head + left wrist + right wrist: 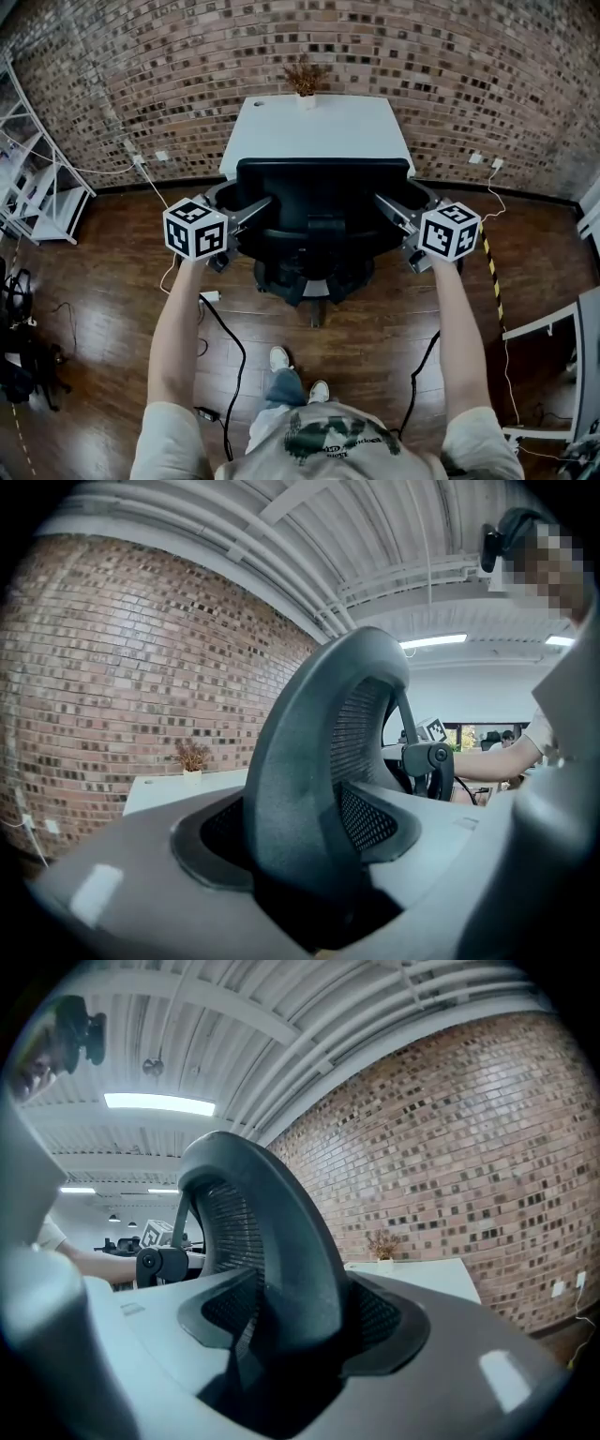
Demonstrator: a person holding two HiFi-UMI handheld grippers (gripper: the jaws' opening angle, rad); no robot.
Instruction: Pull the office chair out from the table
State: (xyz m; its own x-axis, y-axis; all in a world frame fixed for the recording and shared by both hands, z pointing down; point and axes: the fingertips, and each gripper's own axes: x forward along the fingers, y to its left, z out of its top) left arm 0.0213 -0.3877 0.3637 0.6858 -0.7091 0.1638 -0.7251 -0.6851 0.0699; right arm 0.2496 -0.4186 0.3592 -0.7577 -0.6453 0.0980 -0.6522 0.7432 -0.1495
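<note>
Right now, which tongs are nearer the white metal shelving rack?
Left. The left tongs clamp the black mesh office chair on the side facing the white metal shelving rack; the right tongs clamp its far side.

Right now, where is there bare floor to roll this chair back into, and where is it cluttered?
Bare wood floor lies behind the office chair, between its base and the person's shoes, and right toward the striped tape. Crowded: cables left of the shoes, and the shelf rack far left.
</note>
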